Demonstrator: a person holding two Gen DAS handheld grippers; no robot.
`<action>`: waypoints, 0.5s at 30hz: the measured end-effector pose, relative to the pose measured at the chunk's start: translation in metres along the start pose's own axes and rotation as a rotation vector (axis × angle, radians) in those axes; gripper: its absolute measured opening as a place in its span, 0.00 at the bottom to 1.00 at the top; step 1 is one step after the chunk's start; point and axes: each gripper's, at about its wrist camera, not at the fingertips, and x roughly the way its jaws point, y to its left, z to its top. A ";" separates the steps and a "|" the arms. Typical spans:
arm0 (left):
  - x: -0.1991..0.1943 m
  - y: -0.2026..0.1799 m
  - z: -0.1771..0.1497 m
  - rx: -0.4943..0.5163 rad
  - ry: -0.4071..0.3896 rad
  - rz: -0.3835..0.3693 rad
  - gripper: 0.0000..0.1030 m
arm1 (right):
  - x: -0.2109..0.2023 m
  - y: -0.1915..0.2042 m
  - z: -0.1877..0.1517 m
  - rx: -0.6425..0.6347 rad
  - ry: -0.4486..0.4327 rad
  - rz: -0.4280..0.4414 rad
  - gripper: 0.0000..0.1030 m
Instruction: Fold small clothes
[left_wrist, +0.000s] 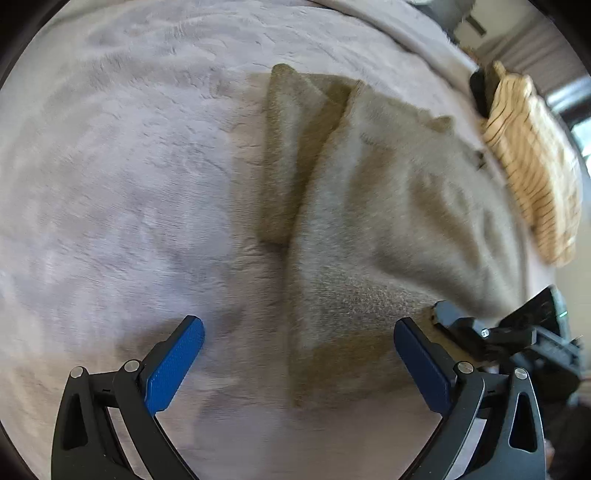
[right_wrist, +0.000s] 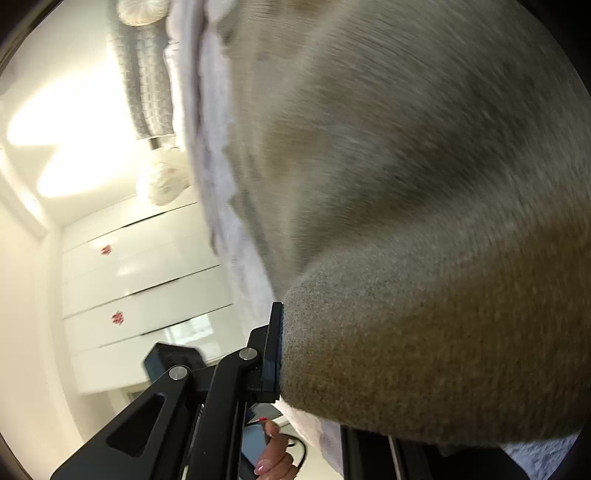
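Sweater (left_wrist: 369, 206) fabric, olive-grey and partly folded, lies on the pale plush blanket (left_wrist: 110, 166) of the bed. Left gripper (left_wrist: 299, 354) hovers above its near edge, jaws wide apart and empty. Right gripper (left_wrist: 447, 314) has its jaws closed on the sweater's corner, lifting it; a striped garment (left_wrist: 532, 166) lies beyond.

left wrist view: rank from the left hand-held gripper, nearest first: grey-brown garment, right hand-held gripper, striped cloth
Measured from the left hand-held gripper:
1. Grey-brown garment: its near hem lies between the open fingers.
2. Right hand-held gripper: just off the right finger, shut on the garment's right edge.
3. Striped cloth: far right, at the blanket's edge.
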 end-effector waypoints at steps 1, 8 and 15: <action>0.000 0.003 0.002 -0.022 0.001 -0.037 1.00 | -0.002 0.005 0.001 -0.022 0.001 0.005 0.09; -0.001 0.018 0.027 -0.161 -0.019 -0.300 1.00 | -0.015 0.046 0.006 -0.180 0.022 0.016 0.09; 0.031 -0.003 0.063 -0.165 0.042 -0.426 1.00 | -0.015 0.049 0.005 -0.220 0.058 -0.008 0.09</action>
